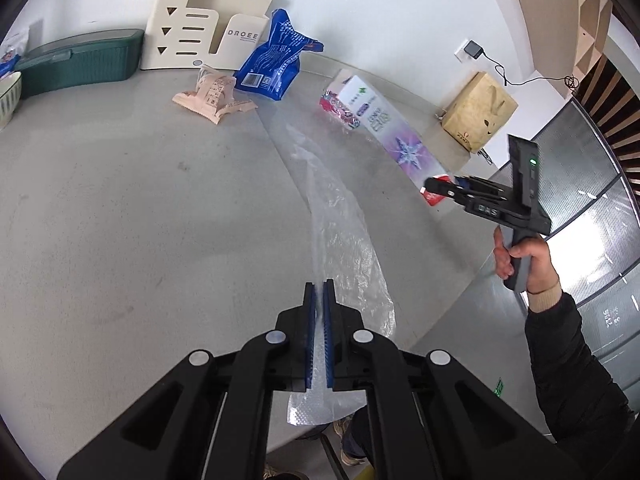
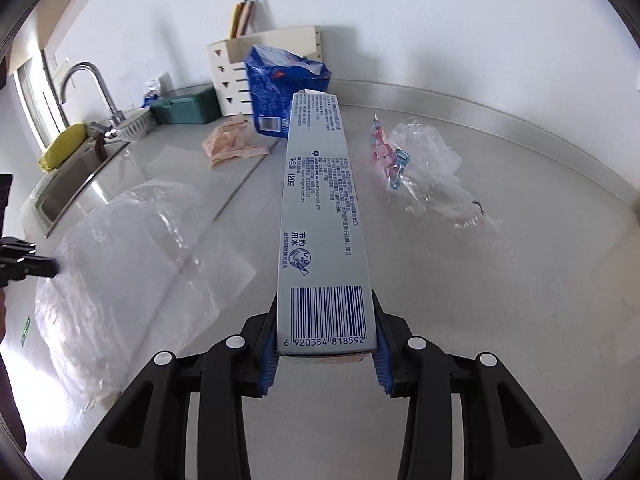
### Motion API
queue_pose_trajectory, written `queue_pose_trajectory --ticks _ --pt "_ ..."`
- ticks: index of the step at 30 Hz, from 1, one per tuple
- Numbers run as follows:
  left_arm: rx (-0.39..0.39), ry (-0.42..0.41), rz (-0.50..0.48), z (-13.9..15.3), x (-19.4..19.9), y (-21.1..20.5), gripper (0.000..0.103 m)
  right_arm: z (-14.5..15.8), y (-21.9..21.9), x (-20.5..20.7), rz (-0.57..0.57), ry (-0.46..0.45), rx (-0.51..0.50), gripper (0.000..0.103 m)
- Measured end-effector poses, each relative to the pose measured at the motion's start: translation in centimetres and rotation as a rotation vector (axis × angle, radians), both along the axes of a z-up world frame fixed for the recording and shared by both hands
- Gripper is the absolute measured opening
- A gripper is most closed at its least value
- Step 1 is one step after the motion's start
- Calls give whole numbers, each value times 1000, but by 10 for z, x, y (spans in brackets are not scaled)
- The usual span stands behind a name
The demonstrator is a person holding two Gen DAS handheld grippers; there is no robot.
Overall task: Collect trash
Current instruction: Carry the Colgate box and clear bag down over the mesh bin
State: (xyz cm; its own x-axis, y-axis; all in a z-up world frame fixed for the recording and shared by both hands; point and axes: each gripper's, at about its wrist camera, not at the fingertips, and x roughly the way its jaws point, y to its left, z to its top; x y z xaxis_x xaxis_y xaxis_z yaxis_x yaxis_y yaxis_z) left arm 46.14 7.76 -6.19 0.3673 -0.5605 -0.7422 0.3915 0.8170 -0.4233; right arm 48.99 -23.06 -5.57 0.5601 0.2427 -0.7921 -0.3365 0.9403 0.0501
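Note:
My left gripper (image 1: pixel 319 286) is shut on the edge of a clear plastic bag (image 1: pixel 344 240), which stretches over the grey counter (image 1: pixel 120 220); the bag also shows in the right wrist view (image 2: pixel 132 256). My right gripper (image 2: pixel 325 320) is shut on a long toothpaste box (image 2: pixel 320 208) and holds it above the counter (image 2: pixel 500 320); from the left wrist view the box (image 1: pixel 384 120) is at the right. A blue bag (image 1: pixel 276 60), a pink wrapper (image 1: pixel 212 96) and a clear wrapper with pink print (image 2: pixel 416 160) lie on the counter.
A cream organiser (image 1: pixel 192 28) and a green lidded box (image 1: pixel 80 60) stand against the back wall. A sink (image 2: pixel 68 188) with a tap (image 2: pixel 92 88) is at the far left. A cardboard box (image 1: pixel 478 110) stands on the floor beyond the counter edge.

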Motion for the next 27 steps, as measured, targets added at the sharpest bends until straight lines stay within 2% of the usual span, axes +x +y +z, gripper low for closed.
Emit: queue_pose_trajectory --ticks 5,17,23,27 --pt "-10 -8 -25 5 -49 -3 4 20 -6 -75 31 -38 14 42" --pt "-89 -13 -45 -11 -168 -11 3 51 -13 -242 93 -91 46 42" --pt "-96 -8 -51 -30 -226 -12 3 41 -18 -307 121 -73 63 42" --pt "-108 22 -55 -52 -256 -13 3 15 -25 -332 127 -22 146 42"
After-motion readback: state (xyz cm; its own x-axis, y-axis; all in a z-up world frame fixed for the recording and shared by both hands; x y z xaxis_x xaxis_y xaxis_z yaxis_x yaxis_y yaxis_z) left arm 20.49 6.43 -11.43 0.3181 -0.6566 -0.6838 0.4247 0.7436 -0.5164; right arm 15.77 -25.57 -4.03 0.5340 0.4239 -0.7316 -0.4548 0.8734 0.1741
